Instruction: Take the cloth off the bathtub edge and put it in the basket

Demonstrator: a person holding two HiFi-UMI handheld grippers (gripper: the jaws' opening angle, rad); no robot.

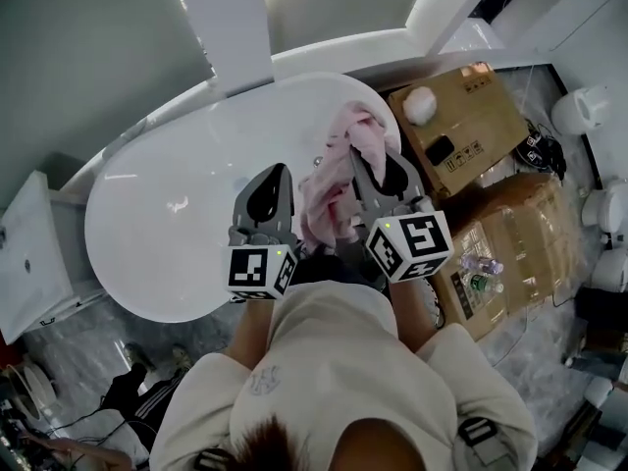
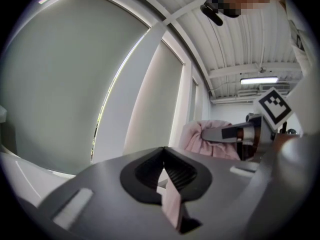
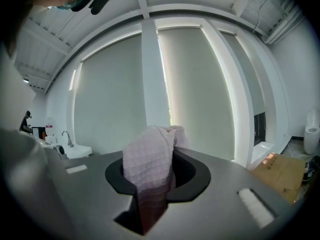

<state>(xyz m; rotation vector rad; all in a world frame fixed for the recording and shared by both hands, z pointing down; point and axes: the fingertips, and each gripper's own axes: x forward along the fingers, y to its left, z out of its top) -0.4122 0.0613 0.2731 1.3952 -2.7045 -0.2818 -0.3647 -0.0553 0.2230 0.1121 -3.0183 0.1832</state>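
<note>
A pink waffle-weave cloth hangs bunched between my two grippers, lifted above the white bathtub. My left gripper is shut on one strip of the cloth. My right gripper is shut on a thicker fold, and the cloth spills up over its jaws. In the left gripper view the right gripper shows off to the right with the pink bundle around its tips. Both grippers point roughly level toward the window wall. No basket shows in any view.
A cardboard box with a white ball on it stands right of the tub. A plastic-wrapped pack of bottles lies nearer. White fixtures line the far right. A white unit sits left. A sink shows far left.
</note>
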